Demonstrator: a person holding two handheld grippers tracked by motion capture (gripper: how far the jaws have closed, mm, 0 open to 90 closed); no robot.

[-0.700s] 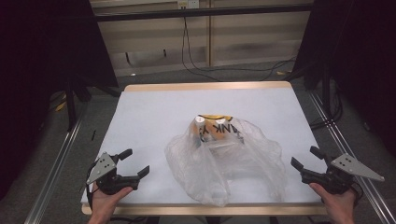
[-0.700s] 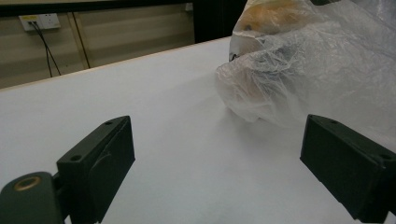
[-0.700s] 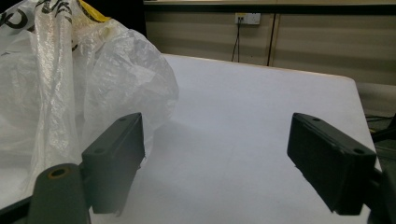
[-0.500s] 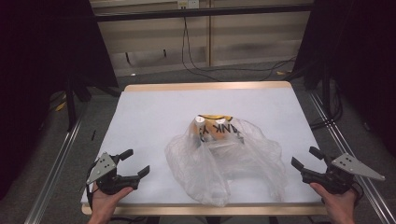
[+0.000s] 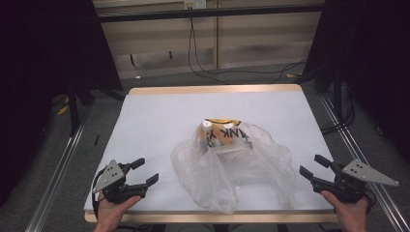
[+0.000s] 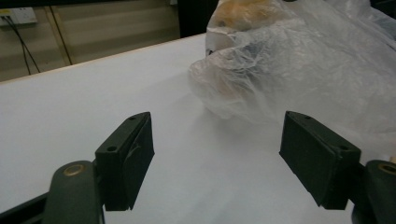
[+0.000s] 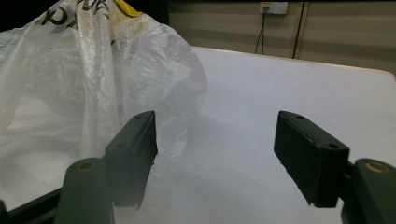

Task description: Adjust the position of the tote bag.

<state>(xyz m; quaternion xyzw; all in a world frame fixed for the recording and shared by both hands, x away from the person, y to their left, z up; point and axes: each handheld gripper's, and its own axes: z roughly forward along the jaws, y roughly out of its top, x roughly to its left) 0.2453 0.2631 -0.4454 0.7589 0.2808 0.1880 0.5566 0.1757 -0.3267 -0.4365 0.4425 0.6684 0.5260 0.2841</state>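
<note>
A crumpled clear plastic bag (image 5: 232,166) with black lettering lies on the white table (image 5: 159,121), something orange and yellow inside its far end. My left gripper (image 5: 146,170) rests near the front left corner, open, jaws aimed at the bag and apart from it. My right gripper (image 5: 314,165) sits near the front right edge, open, just beside the bag's right side. In the left gripper view the bag (image 6: 299,65) bulges ahead and right of the empty jaws (image 6: 217,156). The right gripper view has the bag (image 7: 88,70) at the left, behind the left jaw, with nothing between the jaws (image 7: 215,151).
The table has a wooden rim (image 5: 212,90) at the far edge. Metal rails (image 5: 58,169) run along both sides on the grey floor. Cables (image 5: 203,58) hang down the back wall. Bare white surface lies to the left and behind the bag.
</note>
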